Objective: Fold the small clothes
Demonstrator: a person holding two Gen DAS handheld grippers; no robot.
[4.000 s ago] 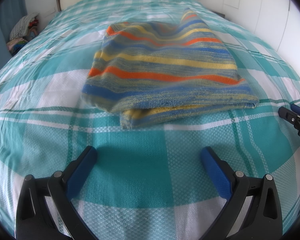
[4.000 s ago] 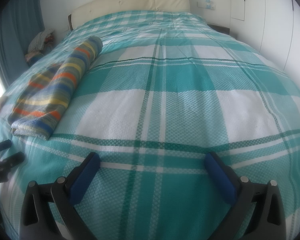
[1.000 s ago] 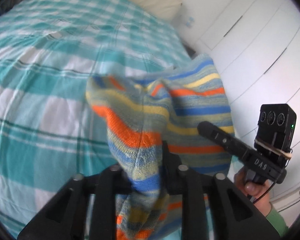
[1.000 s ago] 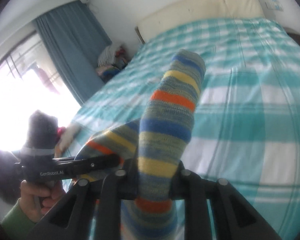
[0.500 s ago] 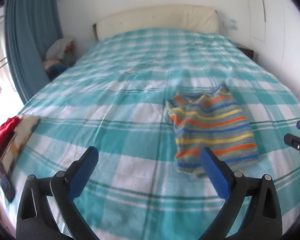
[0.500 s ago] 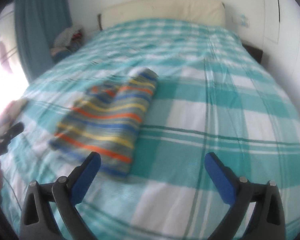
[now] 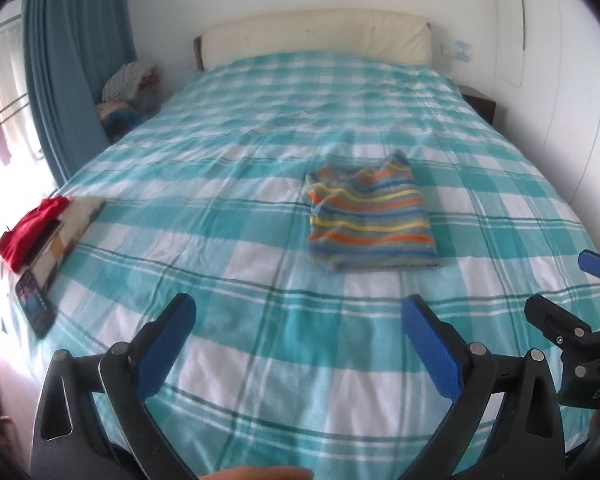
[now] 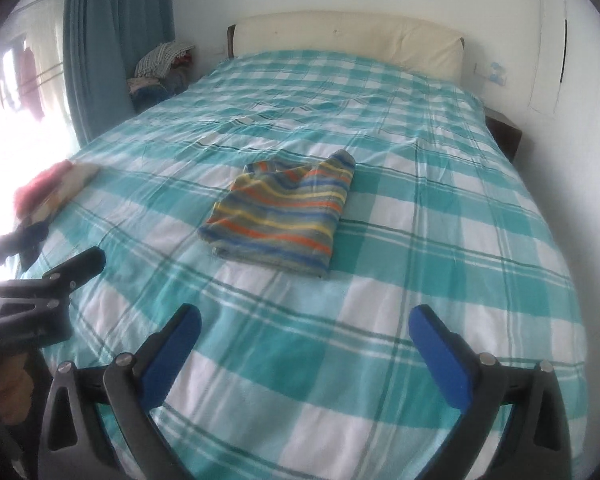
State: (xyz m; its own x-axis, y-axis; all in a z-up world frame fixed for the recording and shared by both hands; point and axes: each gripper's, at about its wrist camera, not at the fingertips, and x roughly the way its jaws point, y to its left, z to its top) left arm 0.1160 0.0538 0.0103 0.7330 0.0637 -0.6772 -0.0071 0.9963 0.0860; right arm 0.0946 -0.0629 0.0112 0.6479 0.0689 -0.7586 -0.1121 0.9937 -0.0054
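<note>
The striped knit garment (image 7: pixel 370 216), folded into a soft rectangle, lay mid-bed on the teal-and-white checked woven bedspread (image 7: pixel 228 240). The left gripper (image 7: pixel 300 330) and right gripper (image 8: pixel 306 334) gaped wide, both released, gripping nothing.

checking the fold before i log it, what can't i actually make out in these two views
- Striped garment: its underside and inner layers, hidden by its own top fold in both wrist views.
- Flat items under the red cloth: washed out by window glare in the right wrist view, blurred in the left.
- Pile of clothes beside the curtain: too small and soft to sort.
- Right gripper: cut off by the frame's right edge in the left wrist view.
</note>
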